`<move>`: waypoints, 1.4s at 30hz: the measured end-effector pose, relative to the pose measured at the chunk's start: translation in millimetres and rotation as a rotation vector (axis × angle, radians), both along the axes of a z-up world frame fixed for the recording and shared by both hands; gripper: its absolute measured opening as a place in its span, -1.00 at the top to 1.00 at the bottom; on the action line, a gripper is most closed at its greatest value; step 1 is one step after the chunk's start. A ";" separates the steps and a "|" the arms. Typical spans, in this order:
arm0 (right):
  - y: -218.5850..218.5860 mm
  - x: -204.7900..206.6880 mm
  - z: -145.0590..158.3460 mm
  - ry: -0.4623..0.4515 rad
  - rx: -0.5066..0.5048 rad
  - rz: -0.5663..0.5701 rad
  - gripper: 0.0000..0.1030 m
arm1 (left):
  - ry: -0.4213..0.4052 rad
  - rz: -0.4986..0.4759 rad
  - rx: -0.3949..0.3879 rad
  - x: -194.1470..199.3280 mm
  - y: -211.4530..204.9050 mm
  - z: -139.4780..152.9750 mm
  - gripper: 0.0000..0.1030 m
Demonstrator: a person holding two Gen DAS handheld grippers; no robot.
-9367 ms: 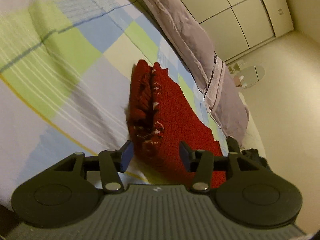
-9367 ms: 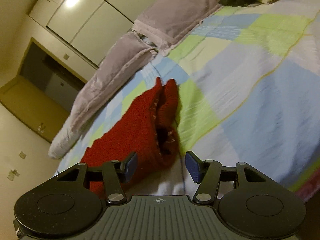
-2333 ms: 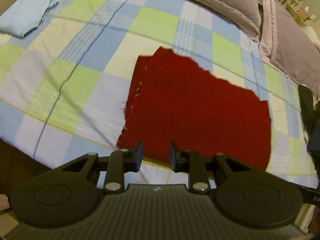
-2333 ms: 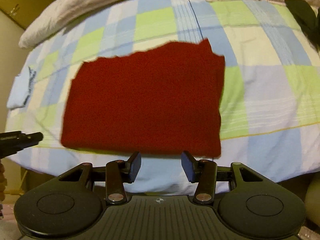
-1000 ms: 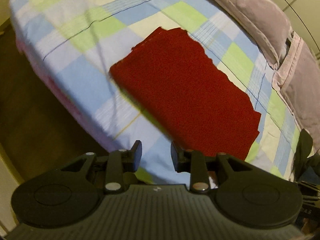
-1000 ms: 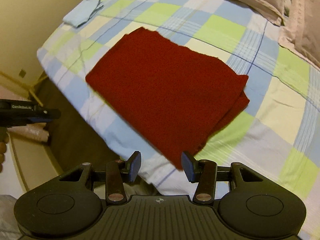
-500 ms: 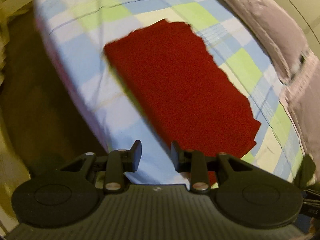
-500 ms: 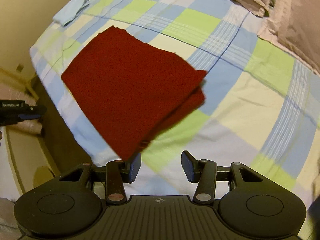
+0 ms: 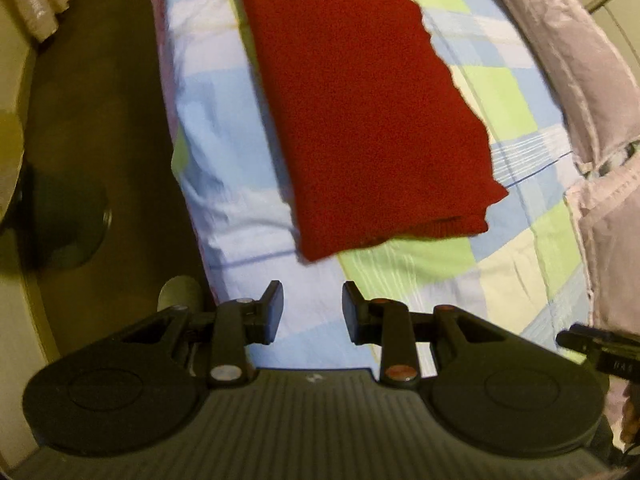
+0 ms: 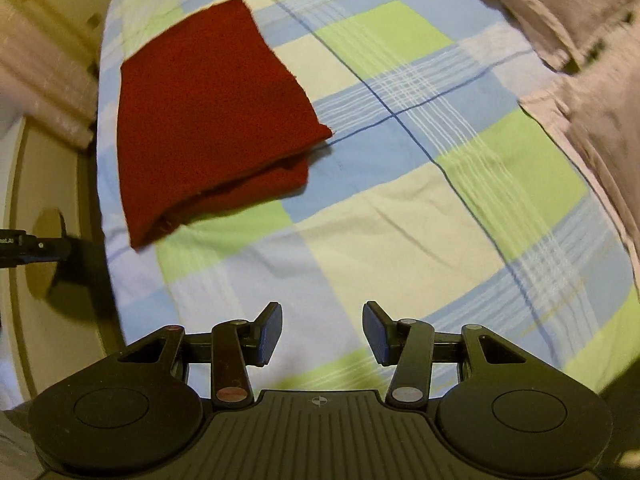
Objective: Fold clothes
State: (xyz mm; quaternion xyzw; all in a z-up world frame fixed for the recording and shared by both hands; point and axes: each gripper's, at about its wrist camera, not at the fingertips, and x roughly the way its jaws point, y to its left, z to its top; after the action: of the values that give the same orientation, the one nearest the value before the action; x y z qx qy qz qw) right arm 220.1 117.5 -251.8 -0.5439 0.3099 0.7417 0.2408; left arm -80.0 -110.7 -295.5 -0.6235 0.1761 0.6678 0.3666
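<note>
— Dark floor runs along the left of the bed, yes? What do you see from your left side?

— Yes, the floor is at the left, and a dark round object stands on it. Then comes the bed with its checked sheet in blue, green and white. On the sheet lies the red sweater, folded into a flat rectangle, close to the bed's edge. To the right of it are the grey pillows.

— And your fingers?

— My left gripper hovers over the sheet, just in front of the sweater's near corner. Its fingers are apart and hold nothing.

— What about the other side?

— From my right wrist view the sweater is at the left, and its folded layers show at the near edge. The sheet fills the middle, and the pillows are at the far right. My right gripper is over bare sheet, well apart from the sweater, with its fingers wide apart and empty.
</note>
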 end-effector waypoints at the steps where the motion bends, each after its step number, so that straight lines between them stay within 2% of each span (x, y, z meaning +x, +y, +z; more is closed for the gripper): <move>1: 5.5 -3.5 -3.8 -0.002 0.000 0.027 0.06 | 0.008 0.012 -0.018 4.7 2.8 -1.5 0.48; 7: 29.8 -38.2 -16.2 0.027 0.000 0.181 0.06 | 0.062 0.051 -0.075 23.2 18.0 -3.8 0.41; 15: 43.2 -67.9 -24.6 0.059 0.026 0.290 0.06 | 0.118 0.046 -0.116 30.3 25.3 -8.6 0.36; 25: 46.1 -84.4 -9.5 0.106 0.071 0.319 0.06 | 0.142 0.080 -0.071 21.6 29.4 3.7 0.32; 30: 50.1 -83.7 -8.7 0.136 0.048 0.320 0.06 | 0.124 0.093 -0.008 15.9 24.9 1.0 0.27; 33: 63.2 -77.5 -19.9 0.182 -0.007 0.297 0.06 | 0.086 0.095 0.088 6.5 16.1 -15.6 0.26; 37: 93.3 -68.5 -53.9 0.254 -0.123 0.232 0.04 | 0.027 0.131 0.169 -9.9 7.6 -48.4 0.26; 42: 136.6 -67.9 -97.3 0.345 -0.234 0.121 -0.15 | -0.036 0.225 0.265 -37.2 1.7 -84.8 0.26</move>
State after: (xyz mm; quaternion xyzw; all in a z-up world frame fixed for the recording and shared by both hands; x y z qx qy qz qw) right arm 152.2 254.0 -349.1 -0.4509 0.3973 0.7958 0.0746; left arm -117.1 -109.0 -380.2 -0.5974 0.0089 0.7106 0.3716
